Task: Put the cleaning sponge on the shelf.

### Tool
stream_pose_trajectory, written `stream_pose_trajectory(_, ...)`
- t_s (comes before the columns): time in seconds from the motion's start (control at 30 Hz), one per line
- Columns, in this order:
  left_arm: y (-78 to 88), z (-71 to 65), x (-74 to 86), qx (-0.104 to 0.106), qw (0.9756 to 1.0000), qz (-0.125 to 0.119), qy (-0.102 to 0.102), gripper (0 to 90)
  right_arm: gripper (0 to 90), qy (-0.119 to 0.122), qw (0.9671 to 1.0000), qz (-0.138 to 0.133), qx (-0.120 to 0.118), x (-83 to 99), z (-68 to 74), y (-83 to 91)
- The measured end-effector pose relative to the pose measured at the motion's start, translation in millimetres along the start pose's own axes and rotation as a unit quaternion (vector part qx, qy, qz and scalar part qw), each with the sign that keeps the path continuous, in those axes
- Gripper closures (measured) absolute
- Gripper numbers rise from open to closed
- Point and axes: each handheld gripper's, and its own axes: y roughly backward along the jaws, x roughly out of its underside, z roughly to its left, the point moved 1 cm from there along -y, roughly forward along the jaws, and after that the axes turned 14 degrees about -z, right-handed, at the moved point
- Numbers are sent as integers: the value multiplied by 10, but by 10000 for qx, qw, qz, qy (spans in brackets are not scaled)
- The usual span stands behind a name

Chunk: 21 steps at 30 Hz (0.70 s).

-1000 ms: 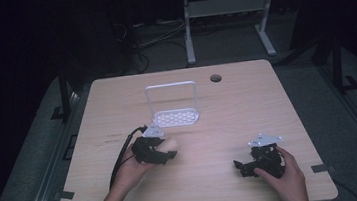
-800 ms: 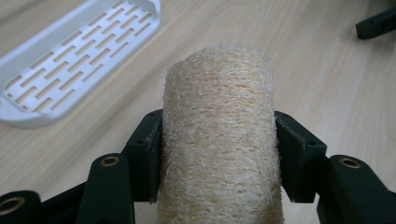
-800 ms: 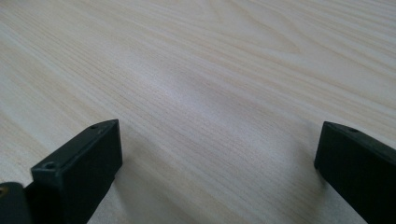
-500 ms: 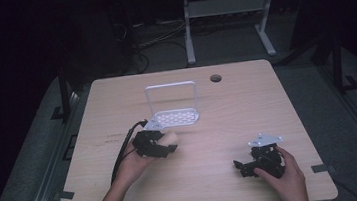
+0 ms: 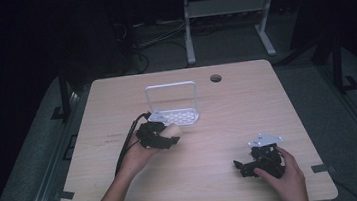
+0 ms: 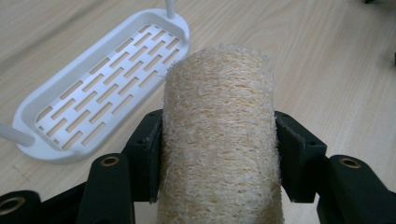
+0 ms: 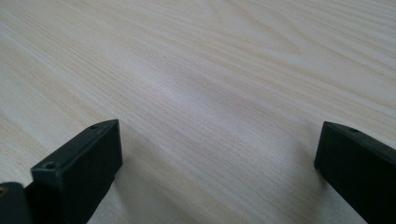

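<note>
A pale fibrous loofah roll (image 6: 219, 135) sits upright between the black jaws of my left gripper (image 6: 218, 149), which presses on both its sides. In the high view the left gripper (image 5: 170, 137) holds the loofah (image 5: 172, 131) just in front of a white slotted tray (image 5: 180, 115) with a tall wire handle. In the left gripper view that tray (image 6: 100, 88) lies to the upper left of the roll, with nothing in it. My right gripper (image 5: 241, 167) rests low over the table at the front right, and its jaws (image 7: 219, 158) stand wide apart over bare wood.
The light wooden table (image 5: 247, 103) has a round cable hole (image 5: 215, 78) at the back. A cable (image 5: 127, 143) trails from the left gripper toward the table's left side. Beyond the table stand a dark floor and a metal frame (image 5: 227, 10).
My left gripper has carried the loofah a little forward and to the right, closer to the white tray. The right gripper has stayed where it was.
</note>
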Motion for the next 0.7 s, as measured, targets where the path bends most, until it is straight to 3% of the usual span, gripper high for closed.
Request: stream_pose_trajectory(0.7,-256,159,-181,-154,9999,-31,5,414,5,-1,10000,2,-2,0,0,0)
